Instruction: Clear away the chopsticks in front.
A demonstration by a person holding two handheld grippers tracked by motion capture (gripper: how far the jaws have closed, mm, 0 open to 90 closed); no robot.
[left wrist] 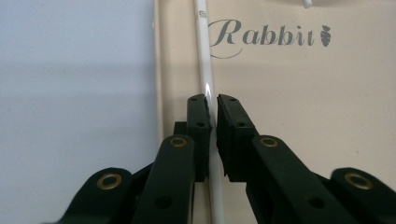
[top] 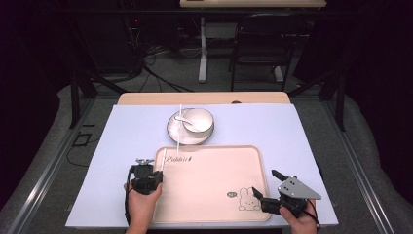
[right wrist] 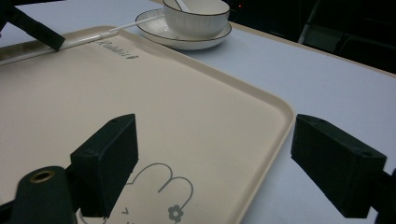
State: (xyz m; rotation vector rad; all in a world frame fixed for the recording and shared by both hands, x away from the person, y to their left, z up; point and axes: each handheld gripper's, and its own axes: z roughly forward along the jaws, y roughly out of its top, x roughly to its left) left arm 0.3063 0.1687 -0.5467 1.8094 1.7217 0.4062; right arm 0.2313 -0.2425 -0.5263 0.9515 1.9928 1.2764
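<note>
A cream tray printed "Rabbit" lies on the lavender cloth. My left gripper is at the tray's left rim, and its jaws are shut on a white chopstick that lies just inside that rim. A second white chopstick leans from the white bowl down onto the tray's far edge. The bowl holds a white spoon and stands on a plate. My right gripper is open at the tray's near right corner, one jaw over the tray and one over the cloth, with nothing gripped.
The lavender cloth covers a wooden table whose far edge shows behind the plate. A rabbit drawing marks the tray's near right corner. A chair and desk legs stand on the floor beyond.
</note>
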